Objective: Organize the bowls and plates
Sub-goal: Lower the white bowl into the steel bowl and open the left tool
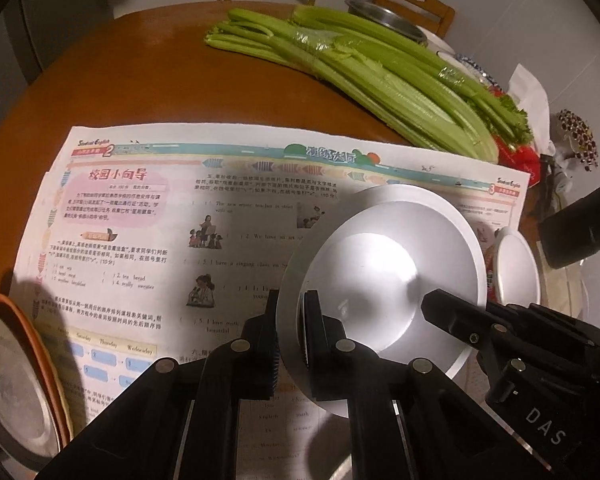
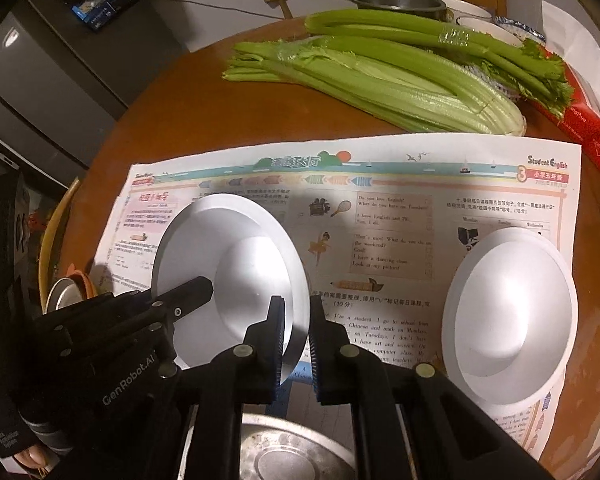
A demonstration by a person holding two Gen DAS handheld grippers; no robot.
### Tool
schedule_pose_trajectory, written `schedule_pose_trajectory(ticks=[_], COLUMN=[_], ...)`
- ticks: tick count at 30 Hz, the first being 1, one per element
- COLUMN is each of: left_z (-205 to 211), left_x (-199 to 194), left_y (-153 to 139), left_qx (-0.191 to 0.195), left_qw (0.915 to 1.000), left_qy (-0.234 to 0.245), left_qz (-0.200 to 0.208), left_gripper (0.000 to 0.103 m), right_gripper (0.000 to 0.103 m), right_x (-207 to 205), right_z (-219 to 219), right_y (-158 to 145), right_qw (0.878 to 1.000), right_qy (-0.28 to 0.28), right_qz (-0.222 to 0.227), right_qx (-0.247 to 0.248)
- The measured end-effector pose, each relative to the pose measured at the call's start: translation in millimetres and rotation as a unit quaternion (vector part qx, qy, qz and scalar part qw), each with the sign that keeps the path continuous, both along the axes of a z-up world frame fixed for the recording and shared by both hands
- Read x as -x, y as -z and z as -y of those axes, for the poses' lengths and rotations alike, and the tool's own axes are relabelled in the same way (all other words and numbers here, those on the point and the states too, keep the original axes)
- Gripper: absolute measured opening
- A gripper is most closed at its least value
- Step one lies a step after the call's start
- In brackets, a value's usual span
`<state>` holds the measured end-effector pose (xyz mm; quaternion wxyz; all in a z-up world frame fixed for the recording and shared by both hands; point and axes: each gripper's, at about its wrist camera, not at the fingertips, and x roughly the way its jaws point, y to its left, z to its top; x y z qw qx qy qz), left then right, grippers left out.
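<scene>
A white deep plate (image 1: 384,264) is over the newspaper, and both grippers hold it by opposite sides. My left gripper (image 1: 294,320) is shut on its near-left rim, one finger inside the plate and one outside. My right gripper (image 2: 296,320) is shut on the right rim of the same plate (image 2: 228,264). Each gripper also shows in the other's view: the right gripper (image 1: 440,304) and the left gripper (image 2: 188,294). A second white bowl (image 2: 508,320) lies on the paper to the right, apart from both grippers.
An open newspaper (image 2: 380,208) covers the round brown table (image 1: 140,80). Celery (image 2: 380,80) lies behind it, with a metal bowl (image 2: 400,2) and a red box (image 2: 580,128) further back. A steel plate (image 2: 292,448) sits near me, resting on an orange plate (image 1: 40,328).
</scene>
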<state>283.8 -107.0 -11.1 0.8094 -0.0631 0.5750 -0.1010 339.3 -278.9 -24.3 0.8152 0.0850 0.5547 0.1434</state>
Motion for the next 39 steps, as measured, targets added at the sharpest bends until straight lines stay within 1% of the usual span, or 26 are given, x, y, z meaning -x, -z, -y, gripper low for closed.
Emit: schedule_pose_trajectory(ticks=[3,5,7,9,14,16,19,23,28,31,34,39], left_z=[0,-1,-3,-3,1,1,5,15,25,33,36,42], left_x=[8,14,24,33,53,58,65,75,94,106,115,133], left_y=[-11,-19,-25,-28,-43,-47,-55,-65,-61,-57,-47,-29], left_qx=[-0.007,-0.011,-0.027,-0.022,-0.021,-0.022,-0.018,-0.03,-0.015,-0.018,-0.011,-0.02], left_qw=[0.9999,0.9997,0.9992,0.9994,0.9988,0.9986,0.9984,0.9973,0.998,0.9974,0.9977,0.9966], left_qy=[0.003,0.0,-0.007,-0.006,0.001,0.002,0.01,0.023,0.041,0.054,0.063,0.08], left_qz=[0.01,0.022,0.028,0.025,0.044,0.047,0.053,0.064,0.046,0.043,0.023,0.0], left_gripper=[0.01,0.009,0.009,0.009,0.009,0.009,0.009,0.009,0.01,0.01,0.01,0.012], right_gripper=[0.012,0.011,0.011,0.011,0.011,0.011,0.011,0.011,0.011,0.012,0.012,0.012], right_x=[5,10,19,27,48,53,58,69,85,98,106,128], right_z=[1,1,0,0,3,5,8,18,29,32,39,44], right_y=[-3,-6,-12,-18,-38,-42,-46,-56,-60,-55,-47,-37], right_qw=[1.0,1.0,1.0,1.0,0.999,0.999,0.999,0.998,0.998,0.998,0.998,0.999], right_qy=[-0.002,-0.002,-0.008,-0.013,-0.012,-0.007,-0.002,0.006,0.02,0.027,0.031,0.027], right_qz=[0.002,0.007,0.012,0.018,0.044,0.047,0.048,0.057,0.058,0.054,0.041,0.028], right_qx=[-0.015,-0.007,-0.004,-0.001,0.012,0.015,0.012,0.003,0.002,0.019,0.019,0.023])
